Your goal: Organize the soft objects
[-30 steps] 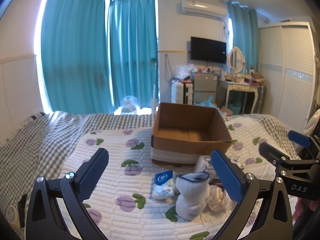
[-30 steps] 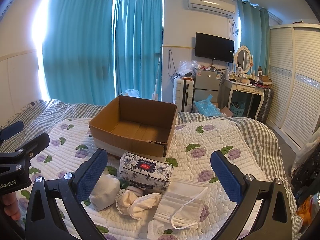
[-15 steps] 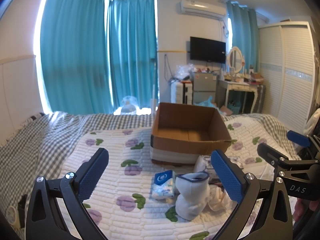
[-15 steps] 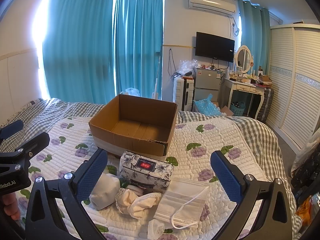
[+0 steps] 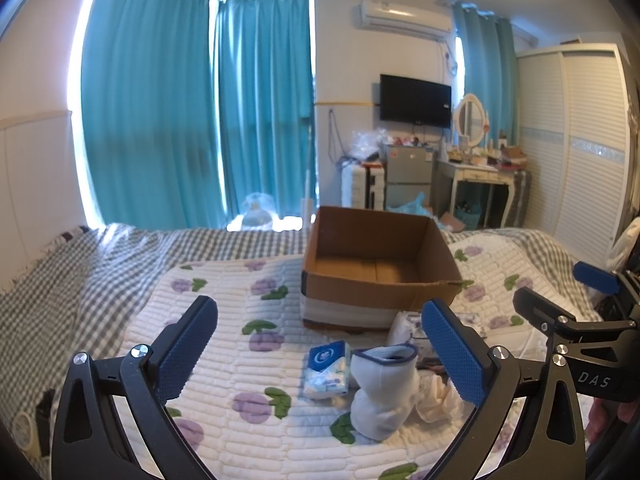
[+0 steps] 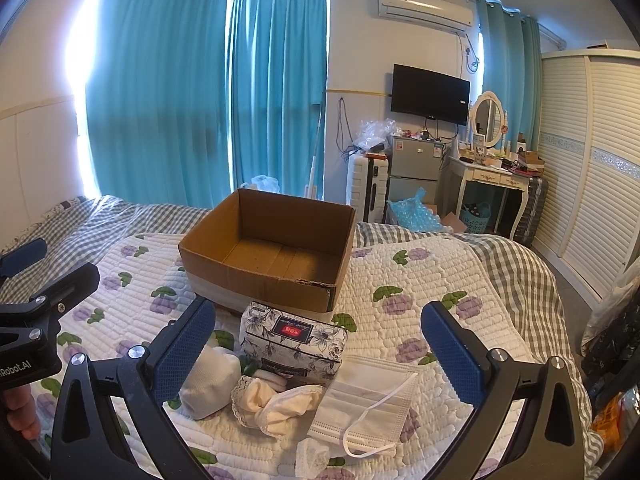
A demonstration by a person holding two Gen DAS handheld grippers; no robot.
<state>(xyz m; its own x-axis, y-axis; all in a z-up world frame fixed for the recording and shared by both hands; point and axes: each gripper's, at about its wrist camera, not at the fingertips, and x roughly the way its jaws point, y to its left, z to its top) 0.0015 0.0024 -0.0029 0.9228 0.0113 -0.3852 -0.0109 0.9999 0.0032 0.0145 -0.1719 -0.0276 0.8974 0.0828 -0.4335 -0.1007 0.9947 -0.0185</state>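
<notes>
Soft things lie in a loose heap on the white quilted bedspread with purple flowers [image 6: 420,280], at the near side of the open brown cardboard box [image 6: 264,264], which holds nothing I can see. In my right view the floral-print tissue pack [image 6: 294,338] sits at 12 o'clock of the heap, just in front of the box wall. A rolled white sock [image 6: 210,380] lies at 9 o'clock of it, crumpled cream lace-trimmed cloth [image 6: 276,400] lies in the middle touching the pack, and a white pleated face mask with ear loops [image 6: 366,404] lies at 3 o'clock. In my left view a small blue-and-white pocket tissue packet [image 5: 327,370] lies at 9 o'clock of an upright white sock with a navy cuff [image 5: 384,392], just beside it.

My left gripper [image 5: 320,356] hangs above the bedspread with its blue pads wide apart, holding nothing. My right gripper [image 6: 316,356] is likewise spread wide over the heap, gripping nothing
</notes>
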